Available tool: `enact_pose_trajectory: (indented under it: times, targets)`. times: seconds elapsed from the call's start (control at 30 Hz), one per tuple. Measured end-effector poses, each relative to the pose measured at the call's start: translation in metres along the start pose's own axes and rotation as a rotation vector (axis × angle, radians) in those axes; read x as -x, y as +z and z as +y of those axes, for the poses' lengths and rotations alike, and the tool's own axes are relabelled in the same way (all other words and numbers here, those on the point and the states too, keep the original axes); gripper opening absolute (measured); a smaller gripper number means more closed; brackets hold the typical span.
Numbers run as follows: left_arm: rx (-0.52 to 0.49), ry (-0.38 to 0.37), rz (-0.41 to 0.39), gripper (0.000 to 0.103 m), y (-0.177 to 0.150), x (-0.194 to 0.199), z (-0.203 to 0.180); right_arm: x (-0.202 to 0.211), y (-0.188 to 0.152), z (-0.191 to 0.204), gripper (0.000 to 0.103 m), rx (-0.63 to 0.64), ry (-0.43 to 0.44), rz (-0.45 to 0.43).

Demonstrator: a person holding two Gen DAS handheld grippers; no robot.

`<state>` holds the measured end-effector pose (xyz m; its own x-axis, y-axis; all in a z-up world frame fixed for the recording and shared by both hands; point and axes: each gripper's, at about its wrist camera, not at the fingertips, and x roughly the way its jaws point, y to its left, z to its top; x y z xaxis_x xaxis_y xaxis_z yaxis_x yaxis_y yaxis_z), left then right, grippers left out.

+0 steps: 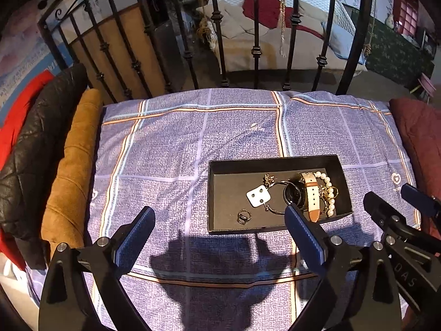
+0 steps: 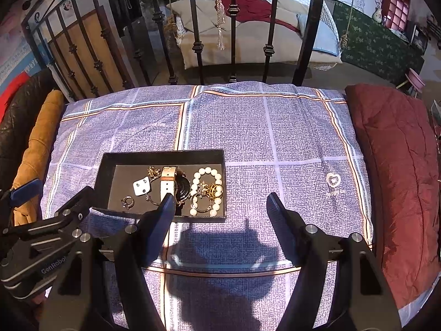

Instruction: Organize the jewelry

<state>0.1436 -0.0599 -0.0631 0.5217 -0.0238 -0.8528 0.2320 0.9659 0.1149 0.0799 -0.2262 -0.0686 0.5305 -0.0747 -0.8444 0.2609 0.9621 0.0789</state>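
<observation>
Both tongs hover over a bed spread with a blue checked sheet, each pair spread wide with nothing between the pads. The left tongs sit at 6 o'clock in their own view; the right tongs likewise in theirs.

A shallow black tray rests on the sheet and holds all the jewelry. From the left wrist it lies toward 3 o'clock of centre, and the right pad covers part of its near rim. There the small ring sits alone at the tray's 7 o'clock, the white earring card just above it, a thin bangle beside the card, and the watch with a pale strap next to the dark round piece.

The right wrist view puts the tray toward 9 o'clock and shows the pearl bracelet as a whole loop, with gold pieces tangled in it; the left view shows only part. A maroon quilt lies at 3 o'clock, an ochre cushion at 9 o'clock.
</observation>
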Motion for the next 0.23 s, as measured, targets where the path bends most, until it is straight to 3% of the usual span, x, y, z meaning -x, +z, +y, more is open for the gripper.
enact_pose_trajectory:
  times: [0.07, 0.23]
  targets:
    - [0.039, -0.019, 0.035, 0.094, 0.0011, -0.0028, 0.0044, -0.0005, -0.0001, -0.001, 0.069, -0.005, 0.002, 0.003]
    - [0.072, -0.027, 0.036, 0.096, 0.0014, -0.0032, 0.0114, 0.0003, 0.0, -0.0008, 0.069, 0.0, 0.003, 0.0]
